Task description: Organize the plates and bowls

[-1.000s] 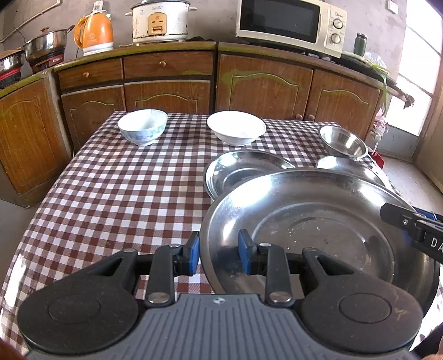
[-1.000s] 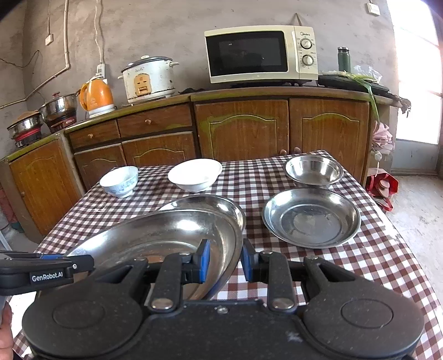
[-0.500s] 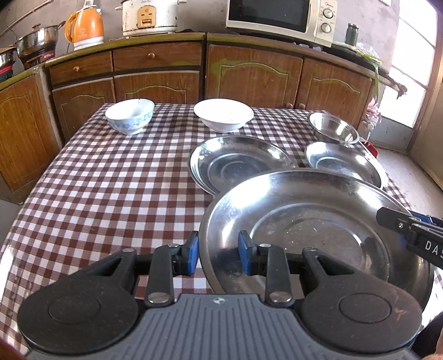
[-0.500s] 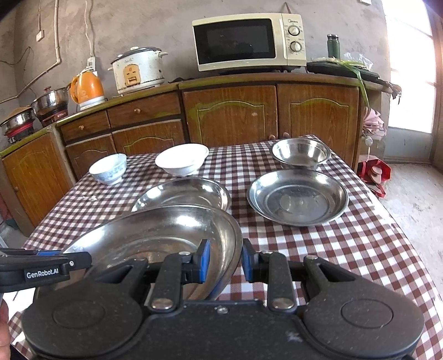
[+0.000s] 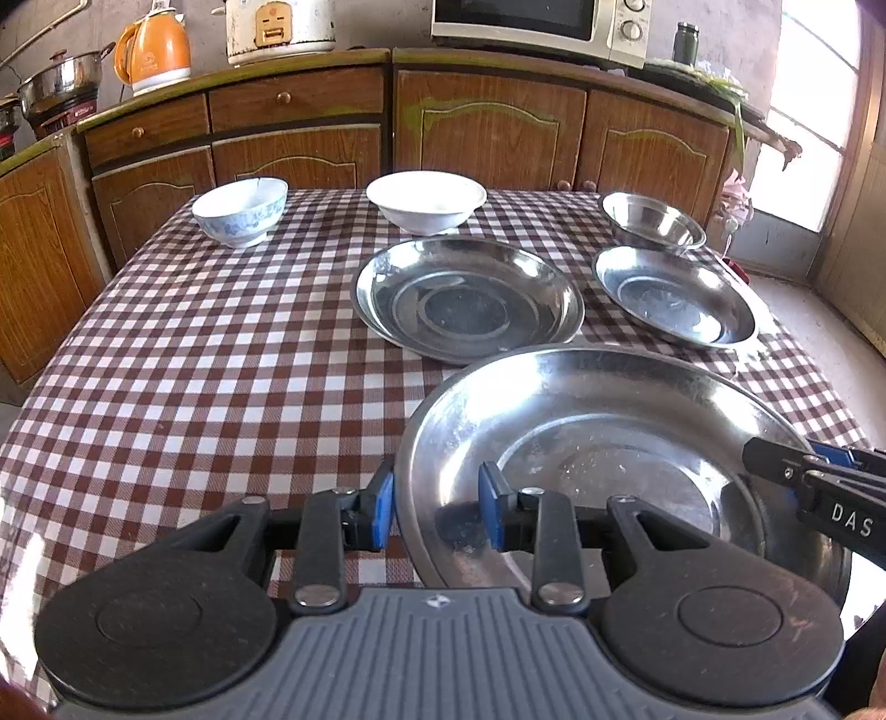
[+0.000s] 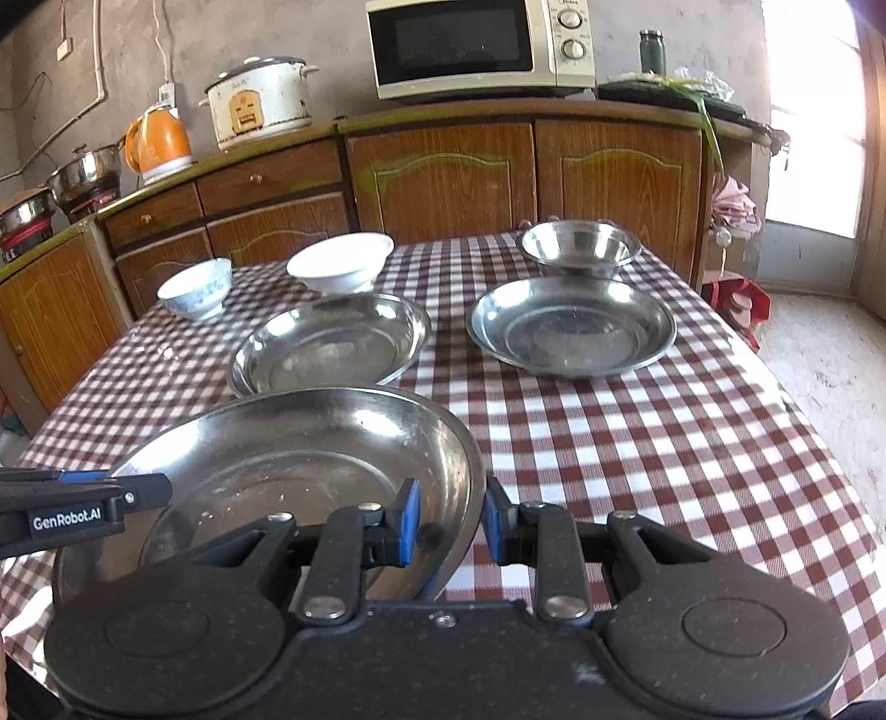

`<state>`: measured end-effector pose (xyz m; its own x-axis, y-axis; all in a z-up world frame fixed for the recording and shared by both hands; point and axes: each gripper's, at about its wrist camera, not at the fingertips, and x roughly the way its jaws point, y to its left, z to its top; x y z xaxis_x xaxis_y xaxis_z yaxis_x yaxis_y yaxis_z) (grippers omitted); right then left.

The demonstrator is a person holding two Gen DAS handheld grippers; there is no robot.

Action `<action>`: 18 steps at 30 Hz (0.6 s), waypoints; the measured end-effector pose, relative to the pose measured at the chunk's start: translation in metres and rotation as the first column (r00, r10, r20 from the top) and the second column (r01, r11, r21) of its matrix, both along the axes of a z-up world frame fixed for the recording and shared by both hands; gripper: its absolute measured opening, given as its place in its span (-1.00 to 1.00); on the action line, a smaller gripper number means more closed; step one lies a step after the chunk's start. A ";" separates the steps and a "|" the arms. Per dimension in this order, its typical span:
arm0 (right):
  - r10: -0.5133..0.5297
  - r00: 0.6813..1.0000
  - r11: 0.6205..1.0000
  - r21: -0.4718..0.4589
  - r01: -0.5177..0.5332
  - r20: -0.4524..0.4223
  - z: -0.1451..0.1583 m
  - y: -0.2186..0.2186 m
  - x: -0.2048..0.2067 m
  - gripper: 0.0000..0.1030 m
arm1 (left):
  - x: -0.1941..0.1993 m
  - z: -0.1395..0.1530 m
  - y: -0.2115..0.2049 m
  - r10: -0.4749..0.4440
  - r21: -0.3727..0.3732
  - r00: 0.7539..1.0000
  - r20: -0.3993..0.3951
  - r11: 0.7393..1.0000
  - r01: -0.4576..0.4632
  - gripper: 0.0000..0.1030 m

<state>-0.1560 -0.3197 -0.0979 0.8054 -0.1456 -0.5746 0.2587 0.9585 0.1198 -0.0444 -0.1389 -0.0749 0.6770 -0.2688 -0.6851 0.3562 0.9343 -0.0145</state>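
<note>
I hold a large steel plate [image 5: 609, 443] [image 6: 288, 454] by opposite sides, low over the near part of the checked table [image 5: 221, 360]. My left gripper [image 5: 437, 507] has the plate's left rim between its blue pads, and its jaws are opening slightly. My right gripper [image 6: 448, 523] is shut on the right rim. Beyond lie two smaller steel plates [image 5: 468, 299] [image 5: 673, 302] side by side. A steel bowl [image 5: 653, 224], a white bowl [image 5: 426, 202] and a blue-patterned bowl [image 5: 241, 210] stand along the far edge.
Wooden cabinets [image 5: 487, 127] run behind the table, carrying a microwave [image 6: 476, 50], a rice cooker [image 6: 260, 105] and an orange kettle [image 6: 158, 138]. The left half of the tablecloth is bare. The floor drops away on the right, towards a bright doorway [image 6: 814, 111].
Both grippers have sunk with the large plate towards the table. The two smaller plates behind it, partly covered before, now show whole.
</note>
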 end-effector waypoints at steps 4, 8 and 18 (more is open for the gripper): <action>-0.001 1.000 1.000 0.003 0.001 -0.020 -0.009 -0.001 0.000 -0.38 | 0.000 -0.006 -0.001 -0.002 0.015 1.000 -0.005 1.000 0.002 -0.37; -0.001 1.000 1.000 0.009 0.001 -0.029 -0.014 0.000 0.001 -0.38 | 0.001 -0.011 -0.001 -0.001 0.024 1.000 -0.014 1.000 0.001 -0.37; 0.008 0.999 1.000 0.005 -0.008 -0.050 -0.023 0.003 0.011 -0.38 | 0.006 -0.018 0.002 0.017 0.021 1.000 -0.020 1.000 -0.017 -0.37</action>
